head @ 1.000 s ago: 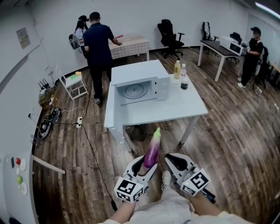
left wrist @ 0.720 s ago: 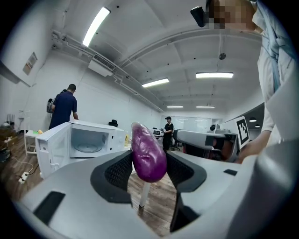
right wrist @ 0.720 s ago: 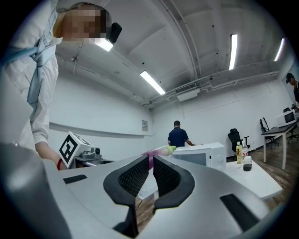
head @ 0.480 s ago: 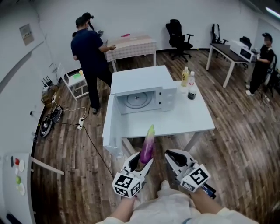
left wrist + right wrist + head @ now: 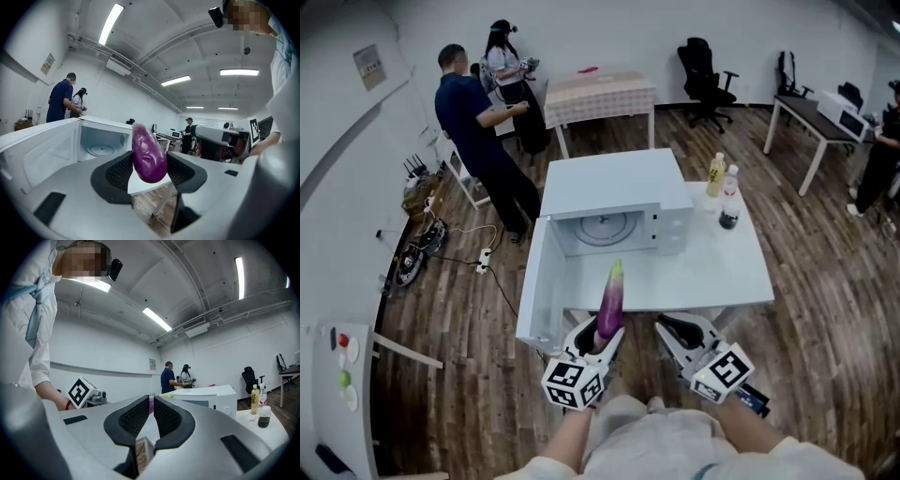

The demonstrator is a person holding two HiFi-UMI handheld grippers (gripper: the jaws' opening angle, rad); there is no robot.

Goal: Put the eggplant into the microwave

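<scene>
Only the left gripper view shows the left tool (image 5: 150, 163) pinching the eggplant (image 5: 148, 149). The right tool (image 5: 151, 414) seems pressed together, empty. The microwave (image 5: 611, 187) on the counter (image 5: 717, 272) is nearer than earlier.

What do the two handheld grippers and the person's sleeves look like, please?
The left gripper and the right gripper both have light grey, smoothly rounded shells, with black ribbed pads lining the inside of the jaws. Each carries a white cube printed with black square markers. The person wears pale, whitish sleeves.
</scene>
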